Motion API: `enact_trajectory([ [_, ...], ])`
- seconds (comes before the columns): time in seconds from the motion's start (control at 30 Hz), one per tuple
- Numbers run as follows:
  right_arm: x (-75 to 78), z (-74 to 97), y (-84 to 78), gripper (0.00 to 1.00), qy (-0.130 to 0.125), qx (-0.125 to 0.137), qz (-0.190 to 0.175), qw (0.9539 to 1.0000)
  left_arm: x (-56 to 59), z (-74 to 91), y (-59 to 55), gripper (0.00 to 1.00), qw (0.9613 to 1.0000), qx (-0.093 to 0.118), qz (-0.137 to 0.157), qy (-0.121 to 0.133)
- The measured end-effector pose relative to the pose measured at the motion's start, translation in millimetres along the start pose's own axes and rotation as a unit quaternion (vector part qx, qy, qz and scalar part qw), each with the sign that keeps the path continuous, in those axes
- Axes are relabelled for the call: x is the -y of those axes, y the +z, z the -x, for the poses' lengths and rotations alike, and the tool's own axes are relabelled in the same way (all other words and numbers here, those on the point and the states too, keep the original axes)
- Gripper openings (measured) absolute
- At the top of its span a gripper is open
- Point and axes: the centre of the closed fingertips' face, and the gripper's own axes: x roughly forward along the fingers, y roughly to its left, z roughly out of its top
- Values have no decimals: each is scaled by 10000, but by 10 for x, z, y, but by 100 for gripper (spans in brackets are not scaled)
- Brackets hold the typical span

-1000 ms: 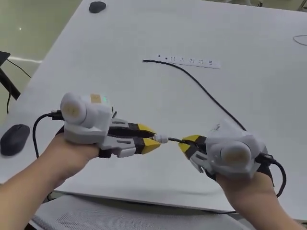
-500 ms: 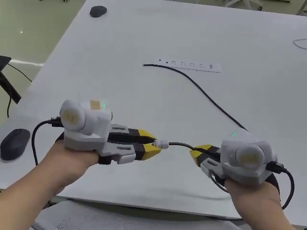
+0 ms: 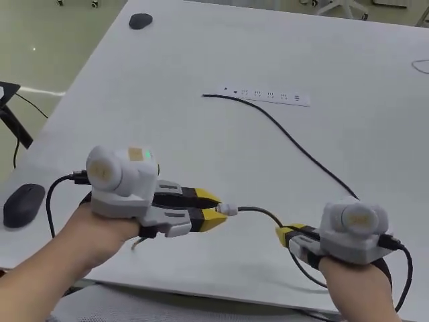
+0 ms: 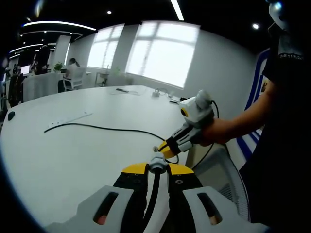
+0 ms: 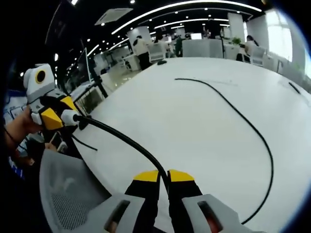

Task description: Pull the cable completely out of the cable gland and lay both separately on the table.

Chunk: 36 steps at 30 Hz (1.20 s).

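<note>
Head view: the left gripper (image 3: 220,208) is clamped on the white cable gland (image 3: 228,210), held above the near edge of the desk (image 3: 167,80). The right gripper (image 3: 281,233), to its right and a little nearer, is closed on the black cable (image 3: 258,211), which bows between the two. The cable passes through the gland; in the left gripper view a black length lies between the jaws behind it. Beyond the right gripper the cable trails over the desk to the far side, ending just beside a white power strip (image 3: 265,95).
</note>
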Motion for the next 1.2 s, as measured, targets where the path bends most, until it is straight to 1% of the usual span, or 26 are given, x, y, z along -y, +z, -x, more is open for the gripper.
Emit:
enact_trajectory([
  [0.03, -3, 12, 26, 0, 6, 74, -42, 10000, 1, 0, 1, 15, 10000, 6, -2, 1],
  [0.1, -6, 29, 37, 1, -10, 94, 67, 9999, -7, 3, -1, 15, 10000, 9, 6, 19],
  [0.17, -12, 42, 57, 1, 7, 157, 121, 9998, -16, 9, 2, 15, 10000, 19, 16, 29],
  [0.23, -17, 52, 63, 1, 37, 167, 149, 9997, -21, 16, 10, 15, 10000, 35, 18, 32],
  [0.3, -26, 85, 104, 1, 52, 286, 169, 9994, -33, 26, 19, 15, 10000, 56, 19, 52],
  [0.5, -31, 91, 102, 2, 99, 288, 221, 9993, -49, 39, 24, 15, 9999, 74, 60, 74],
  [0.63, -46, 88, 88, 2, 134, 266, 336, 9990, -45, 36, 24, 15, 9999, 76, 74, 68],
  [0.7, -62, 97, 88, 2, 158, 268, 501, 9983, -47, 38, 25, 15, 9999, 81, 79, 67],
  [0.73, -79, 98, 78, 2, 201, 224, 689, 9972, -47, 39, 28, 15, 9999, 85, 83, 66],
  [0.77, -88, 101, 73, 3, 208, 180, 895, 9956, -46, 40, 32, 15, 9999, 89, 100, 57],
  [0.8, -86, 109, 95, 5, 124, 162, 1447, 9893, -43, 40, 35, 15, 9999, 95, 113, 48],
  [0.83, -97, 115, 121, 9, 78, 195, 1673, 9857, -42, 38, 38, 15, 9999, 103, 116, 37],
  [0.87, -185, 125, 157, 12, 222, 270, 1759, 9838, -41, 37, 38, 15, 9999, 103, 113, 28],
  [0.9, -229, 130, 171, 15, 317, 298, 1725, 9840, -36, 36, 38, 15, 9999, 98, 117, 16],
  [0.93, -305, 154, 240, 18, 440, 401, 1750, 9828, -29, 33, 38, 15, 9999, 90, 113, 2],
  [0.97, -336, 173, 300, 20, 437, 480, 1935, 9789, -25, 30, 37, 15, 9999, 86, 107, -5],
  [1.0, -417, 204, 372, 20, 491, 556, 2172, 9733, -11, 25, 36, 15, 9999, 83, 108, -39],
  [1.03, -504, 221, 420, 21, 616, 619, 2302, 9692, 0, 20, 35, 15, 9999, 78, 111, -52],
  [1.07, -570, 232, 450, 21, 708, 650, 2391, 9662, 11, 13, 32, 15, 9999, 71, 93, -63],
  [1.13, -716, 259, 526, 21, 859, 694, 2658, 9577, 22, 8, 28, 15, 9999, 66, 91, -76],
  [1.17, -807, 272, 563, 20, 969, 734, 2842, 9510, 27, 7, 27, 15, 9999, 62, 96, -82],
  [1.2, -859, 276, 577, 20, 1025, 740, 2939, 9474, 31, 5, 26, 15, 9999, 59, 103, -88],
])
